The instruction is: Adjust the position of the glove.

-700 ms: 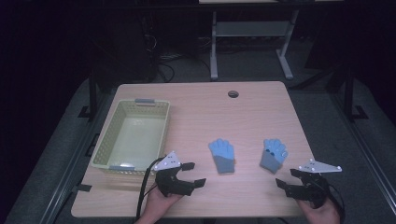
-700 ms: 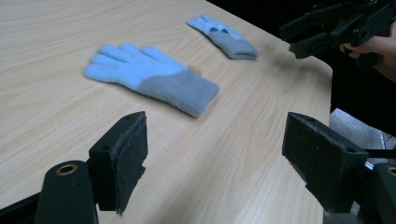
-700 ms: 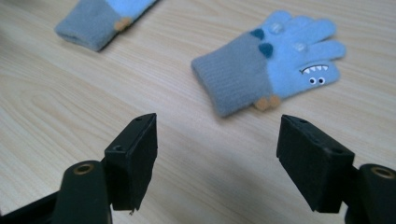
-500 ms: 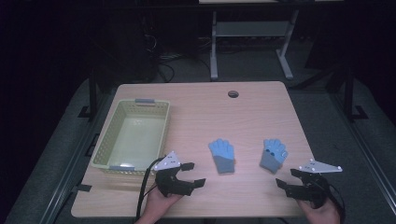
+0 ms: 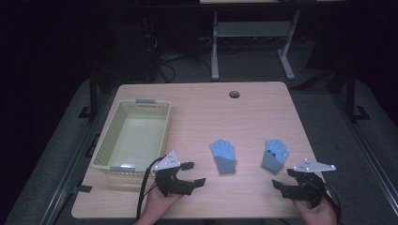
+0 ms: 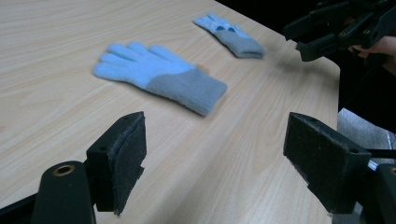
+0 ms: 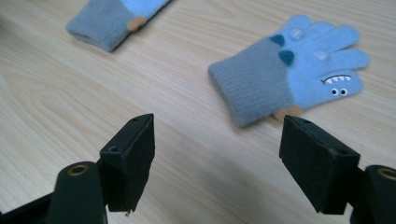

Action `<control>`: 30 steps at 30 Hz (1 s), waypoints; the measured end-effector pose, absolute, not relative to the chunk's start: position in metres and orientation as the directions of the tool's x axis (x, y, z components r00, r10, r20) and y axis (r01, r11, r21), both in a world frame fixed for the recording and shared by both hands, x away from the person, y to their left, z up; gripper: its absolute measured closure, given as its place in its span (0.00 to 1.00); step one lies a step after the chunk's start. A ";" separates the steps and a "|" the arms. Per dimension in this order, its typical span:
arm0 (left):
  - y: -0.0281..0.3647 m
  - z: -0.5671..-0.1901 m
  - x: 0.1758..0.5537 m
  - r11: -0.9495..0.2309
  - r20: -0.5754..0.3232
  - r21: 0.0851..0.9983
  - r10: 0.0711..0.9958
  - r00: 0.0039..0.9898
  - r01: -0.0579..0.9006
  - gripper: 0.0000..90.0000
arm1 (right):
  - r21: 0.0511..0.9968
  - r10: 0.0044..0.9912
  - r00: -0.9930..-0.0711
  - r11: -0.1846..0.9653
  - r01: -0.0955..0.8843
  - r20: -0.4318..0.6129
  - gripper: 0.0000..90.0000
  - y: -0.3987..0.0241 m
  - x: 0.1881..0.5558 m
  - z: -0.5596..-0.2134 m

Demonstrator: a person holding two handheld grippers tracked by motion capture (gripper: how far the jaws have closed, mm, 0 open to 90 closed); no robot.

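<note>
Left tongs [image 5: 191, 174]: released, jaws wide, nothing between, low over worktop [image 5: 206, 112].
Right tongs [image 5: 284, 179]: released, jaws wide, nothing between.
Plain glove [image 6: 159, 74]: flat, just ahead of left tongs, untouched.
Monster-face glove [image 7: 289, 70]: flat, just ahead of right tongs, cuff nearest.
Basket [image 5: 109, 140]: beside left tongs, outward.

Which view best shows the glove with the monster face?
The right gripper view: the monster glove lies close, its eyes and teeth readable. The high view shows it small; the left gripper view shows it far off.
</note>
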State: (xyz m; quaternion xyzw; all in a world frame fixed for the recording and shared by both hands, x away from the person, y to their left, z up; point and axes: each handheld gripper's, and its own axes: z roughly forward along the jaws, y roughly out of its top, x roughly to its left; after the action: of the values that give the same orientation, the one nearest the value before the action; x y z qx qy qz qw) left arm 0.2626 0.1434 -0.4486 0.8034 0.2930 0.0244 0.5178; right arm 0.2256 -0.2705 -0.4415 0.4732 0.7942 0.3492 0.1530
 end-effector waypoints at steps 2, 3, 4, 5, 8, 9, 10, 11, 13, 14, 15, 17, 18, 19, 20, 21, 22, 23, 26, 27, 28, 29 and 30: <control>0.143 -0.448 0.261 -0.295 -0.262 0.847 0.492 0.830 0.442 0.23 | 0.702 0.857 -0.508 0.311 0.640 0.084 0.29 -0.270 0.227 -0.439; 0.143 -0.448 0.261 -0.292 -0.264 0.848 0.491 0.830 0.442 0.23 | 0.702 0.856 -0.510 0.313 0.639 0.082 0.29 -0.270 0.228 -0.437; 0.143 -0.447 0.260 -0.279 -0.271 0.851 0.491 0.828 0.444 0.23 | 0.705 0.855 -0.511 0.312 0.636 0.083 0.28 -0.270 0.230 -0.435; 0.143 -0.447 0.260 -0.275 -0.272 0.852 0.492 0.827 0.444 0.23 | 0.707 0.851 -0.518 0.312 0.635 0.090 0.28 -0.270 0.234 -0.432; 0.146 -0.446 0.260 -0.256 -0.286 0.854 0.496 0.820 0.453 0.23 | 0.702 0.844 -0.528 0.321 0.636 0.091 0.28 -0.270 0.245 -0.424; 0.147 -0.446 0.260 -0.253 -0.287 0.854 0.501 0.817 0.455 0.23 | 0.698 0.844 -0.529 0.328 0.637 0.085 0.28 -0.270 0.249 -0.421; 0.148 -0.446 0.261 -0.252 -0.286 0.854 0.503 0.816 0.455 0.23 | 0.697 0.844 -0.530 0.330 0.636 0.084 0.28 -0.270 0.254 -0.418; 0.148 -0.445 0.262 -0.247 -0.290 0.854 0.504 0.814 0.457 0.23 | 0.695 0.840 -0.535 0.333 0.637 0.088 0.28 -0.270 0.259 -0.415; 0.149 -0.444 0.263 -0.244 -0.285 0.857 0.509 0.812 0.454 0.23 | 0.686 0.837 -0.538 0.335 0.646 0.098 0.28 -0.268 0.269 -0.409; 0.149 -0.444 0.263 -0.246 -0.284 0.857 0.510 0.812 0.454 0.23 | 0.674 0.835 -0.538 0.335 0.659 0.110 0.28 -0.266 0.274 -0.406; 0.149 -0.444 0.263 -0.246 -0.284 0.856 0.512 0.811 0.455 0.23 | 0.663 0.834 -0.539 0.339 0.667 0.116 0.28 -0.265 0.277 -0.404; 0.150 -0.444 0.263 -0.246 -0.282 0.858 0.510 0.813 0.452 0.23 | 0.645 0.834 -0.543 0.361 0.673 0.099 0.29 -0.261 0.285 -0.401; 0.150 -0.444 0.262 -0.247 -0.280 0.858 0.509 0.814 0.450 0.23 | 0.643 0.835 -0.541 0.362 0.675 0.099 0.29 -0.261 0.287 -0.400; 0.150 -0.443 0.262 -0.250 -0.276 0.859 0.508 0.816 0.447 0.23 | 0.640 0.837 -0.539 0.361 0.678 0.099 0.29 -0.260 0.291 -0.398; 0.149 -0.443 0.262 -0.247 -0.278 0.860 0.507 0.816 0.447 0.23 | 0.639 0.838 -0.538 0.364 0.677 0.093 0.29 -0.261 0.295 -0.397; 0.149 -0.442 0.261 -0.245 -0.278 0.861 0.507 0.816 0.446 0.23 | 0.634 0.840 -0.534 0.359 0.685 0.101 0.30 -0.261 0.298 -0.397; 0.149 -0.442 0.261 -0.251 -0.271 0.862 0.504 0.820 0.439 0.23 | 0.631 0.842 -0.528 0.352 0.691 0.108 0.31 -0.261 0.301 -0.396; 0.149 -0.442 0.260 -0.255 -0.266 0.863 0.504 0.822 0.435 0.23 | 0.627 0.845 -0.524 0.351 0.695 0.107 0.31 -0.261 0.304 -0.397; 0.150 -0.442 0.260 -0.261 -0.261 0.863 0.501 0.825 0.432 0.23 | 0.617 0.847 -0.524 0.364 0.698 0.093 0.33 -0.260 0.314 -0.400; 0.150 -0.442 0.260 -0.260 -0.263 0.863 0.502 0.824 0.434 0.23 | 0.608 0.850 -0.519 0.367 0.705 0.089 0.33 -0.260 0.317 -0.400; 0.150 -0.442 0.261 -0.258 -0.264 0.863 0.503 0.823 0.434 0.23 | 0.597 0.854 -0.512 0.364 0.715 0.092 0.33 -0.259 0.320 -0.402; 0.149 -0.442 0.261 -0.254 -0.266 0.864 0.502 0.823 0.434 0.23 | 0.591 0.854 -0.512 0.368 0.718 0.090 0.33 -0.260 0.323 -0.403; 0.149 -0.442 0.261 -0.248 -0.270 0.865 0.503 0.821 0.436 0.23 | 0.584 0.856 -0.510 0.371 0.722 0.086 0.35 -0.260 0.326 -0.404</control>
State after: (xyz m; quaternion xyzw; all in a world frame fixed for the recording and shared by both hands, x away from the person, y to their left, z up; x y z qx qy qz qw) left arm 0.2606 0.1490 -0.4423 0.7892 0.2973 0.0312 0.5364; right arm 0.3256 -0.2596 -0.4041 0.4813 0.8198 0.2876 0.1163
